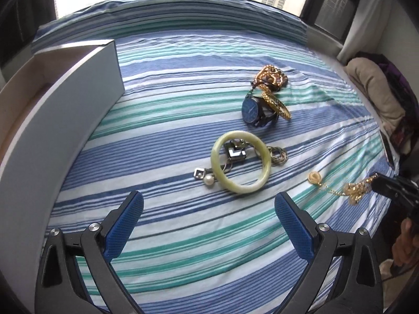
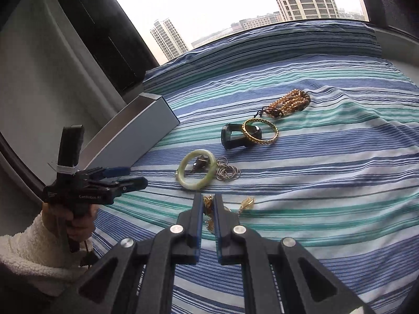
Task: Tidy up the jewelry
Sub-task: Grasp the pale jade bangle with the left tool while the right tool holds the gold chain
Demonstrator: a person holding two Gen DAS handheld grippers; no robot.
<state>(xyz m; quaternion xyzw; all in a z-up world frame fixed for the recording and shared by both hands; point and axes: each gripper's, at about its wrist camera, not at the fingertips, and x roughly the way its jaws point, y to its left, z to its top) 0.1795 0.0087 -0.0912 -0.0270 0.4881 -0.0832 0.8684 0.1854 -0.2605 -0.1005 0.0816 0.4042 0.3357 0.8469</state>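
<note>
Jewelry lies on a striped bedsheet. A pale green jade bangle [image 1: 240, 161] [image 2: 197, 172] rests over dark metal pendants [image 1: 235, 153], with a pearl earring [image 1: 208, 180] and thin silver rings [image 1: 279, 156] [image 2: 228, 172] beside it. A blue-faced watch [image 1: 253, 110] [image 2: 237, 137] lies under a gold bangle [image 1: 277, 104] [image 2: 259, 131], with a bead bracelet [image 1: 272, 77] [image 2: 294, 102] behind. My left gripper [image 1: 209, 206] [image 2: 125, 178] is open, just short of the jade bangle. My right gripper [image 2: 208, 204] [image 1: 377, 183] is shut on a gold chain necklace [image 1: 353, 189] [image 2: 208, 204], whose pendant [image 1: 314, 177] [image 2: 247, 202] trails on the sheet.
A white open box [image 1: 78, 99] [image 2: 136, 136] stands at the left on the bed. A window with buildings is behind the bed. Folded clothes [image 1: 377, 89] lie at the right.
</note>
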